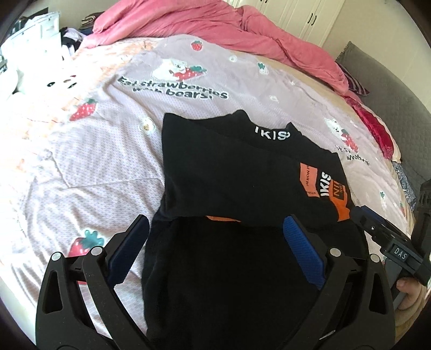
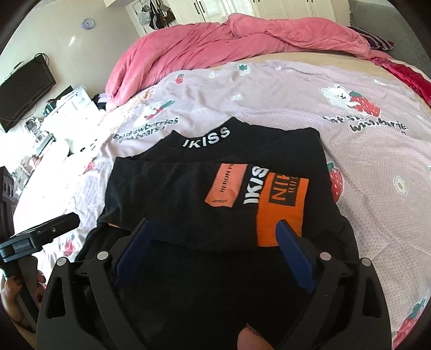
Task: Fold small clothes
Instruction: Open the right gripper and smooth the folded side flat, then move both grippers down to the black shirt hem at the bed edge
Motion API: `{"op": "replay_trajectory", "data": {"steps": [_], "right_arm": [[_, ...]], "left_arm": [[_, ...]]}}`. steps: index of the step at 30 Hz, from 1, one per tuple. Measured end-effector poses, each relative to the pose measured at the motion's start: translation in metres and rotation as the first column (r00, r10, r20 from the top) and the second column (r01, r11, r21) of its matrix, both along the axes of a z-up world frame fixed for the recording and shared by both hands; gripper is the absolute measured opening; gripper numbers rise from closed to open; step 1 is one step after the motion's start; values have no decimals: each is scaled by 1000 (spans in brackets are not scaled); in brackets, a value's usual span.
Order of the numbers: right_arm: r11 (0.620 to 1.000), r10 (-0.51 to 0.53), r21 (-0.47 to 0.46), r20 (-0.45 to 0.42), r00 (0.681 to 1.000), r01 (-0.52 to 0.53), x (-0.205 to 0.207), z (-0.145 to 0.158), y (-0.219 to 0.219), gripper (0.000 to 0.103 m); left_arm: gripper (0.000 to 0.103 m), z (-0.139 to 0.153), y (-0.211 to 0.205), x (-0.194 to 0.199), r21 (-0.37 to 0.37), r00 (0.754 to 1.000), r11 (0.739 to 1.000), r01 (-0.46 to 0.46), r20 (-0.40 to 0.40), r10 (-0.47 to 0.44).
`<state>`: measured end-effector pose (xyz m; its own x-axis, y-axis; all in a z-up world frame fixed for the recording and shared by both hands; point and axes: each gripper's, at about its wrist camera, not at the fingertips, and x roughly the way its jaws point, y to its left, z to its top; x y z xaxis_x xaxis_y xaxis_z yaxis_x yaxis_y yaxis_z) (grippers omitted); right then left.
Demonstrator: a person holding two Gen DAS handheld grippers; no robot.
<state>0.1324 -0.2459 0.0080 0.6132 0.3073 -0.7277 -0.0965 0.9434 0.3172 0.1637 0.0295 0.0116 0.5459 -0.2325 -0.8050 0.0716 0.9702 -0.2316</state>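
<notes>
**While folded over on the bed, black garment sits under two wide-open tongs**

Where the strawberry-and-bear bedsheet (image 1: pixel 102 161) covers the near half of the bed, lies a black garment (image 1: pixel 231 172), partly folded: upper part doubled back toward the near edge, orange patches (image 2: pixel 280 212) and white "IKISS" lettering facing up, collar band (image 2: pixel 206 140) toward the far edge.

Hovering above the garment's near, lower part: left gripper (image 1: pixel 215 242), tilted steeply downward, blue pads (image 1: pixel 303 247) spread wide, nothing pinched between them, only dark cloth seen below the gap. Same posture for the right gripper (image 2: pixel 212 242): angled down over the fold's edge, jaws standing wide, pads off the fabric, one pad overlapping the orange patch in view only.

Seen at the lower right rim of the left wrist view: a hand (image 1: pixel 409 293) wrapped round the right tool's handle. At the lower left of the right wrist view: fingers (image 2: pixel 16 290) gripping the left tool's handle.

Bunched along the bed's far edge: a pink duvet (image 1: pixel 204 24). Beyond it: white cupboards (image 2: pixel 242 8).
</notes>
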Motion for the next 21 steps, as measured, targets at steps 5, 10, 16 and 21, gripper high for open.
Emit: {"op": "replay_trajectory", "data": {"steps": [5, 10, 16, 21], "right_arm": [[1000, 7, 3, 20, 1000, -7, -7, 9, 4, 94], [1000, 11, 4, 34, 999, -11, -16, 15, 9, 94], [1000, 24, -9, 43, 999, -23, -25, 20, 14, 94], [999, 33, -22, 48, 998, -32, -34, 23, 19, 94]], "left_arm": [[93, 7, 6, -10, 4, 1000, 1000, -8, 15, 8], [93, 13, 14, -24, -18, 1000, 1000, -12, 23, 13], [93, 16, 23, -39, -16, 999, 1000, -22, 32, 22], [93, 14, 32, -49, -14, 999, 999, -39, 31, 39]]}}
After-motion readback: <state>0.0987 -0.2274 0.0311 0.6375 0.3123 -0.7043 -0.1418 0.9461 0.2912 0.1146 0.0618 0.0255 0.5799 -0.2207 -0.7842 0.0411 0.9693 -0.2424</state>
